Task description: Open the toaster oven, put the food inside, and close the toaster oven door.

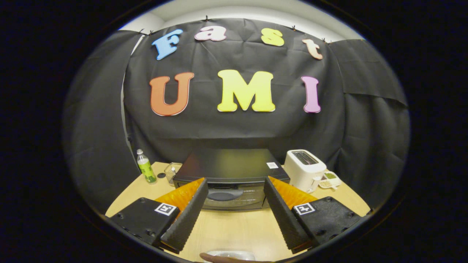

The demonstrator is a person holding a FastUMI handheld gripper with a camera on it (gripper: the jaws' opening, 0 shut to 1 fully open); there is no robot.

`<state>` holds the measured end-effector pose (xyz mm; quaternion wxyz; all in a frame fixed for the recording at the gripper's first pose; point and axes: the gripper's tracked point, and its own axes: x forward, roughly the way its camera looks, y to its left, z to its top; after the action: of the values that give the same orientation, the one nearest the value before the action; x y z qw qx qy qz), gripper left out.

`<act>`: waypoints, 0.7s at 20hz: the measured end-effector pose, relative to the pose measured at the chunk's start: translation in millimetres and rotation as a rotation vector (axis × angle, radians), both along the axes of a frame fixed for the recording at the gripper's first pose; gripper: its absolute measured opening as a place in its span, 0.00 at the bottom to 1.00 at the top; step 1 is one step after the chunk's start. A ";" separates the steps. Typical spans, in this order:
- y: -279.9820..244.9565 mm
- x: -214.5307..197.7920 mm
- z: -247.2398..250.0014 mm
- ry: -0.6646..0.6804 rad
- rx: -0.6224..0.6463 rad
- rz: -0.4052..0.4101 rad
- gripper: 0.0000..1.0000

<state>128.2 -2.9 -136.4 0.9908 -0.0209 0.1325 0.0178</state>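
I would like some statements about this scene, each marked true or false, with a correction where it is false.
1. The toaster oven door is shut. True.
2. The gripper is closed on the oven's door handle. False: its fingers are spread open, and the handle lies beyond them, untouched.
3. A white toaster stands on the table beside the oven. True.
4. A bottle with a green label lies on its side. False: it stands upright near the table's edge.
5. The white toaster sits on top of the oven. False: it stands on the table.
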 end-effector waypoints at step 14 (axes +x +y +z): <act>17.3 95.7 -82.6 0.071 0.105 0.028 1.00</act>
<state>223.9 14.4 -219.0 0.9848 0.0301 0.1663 0.0394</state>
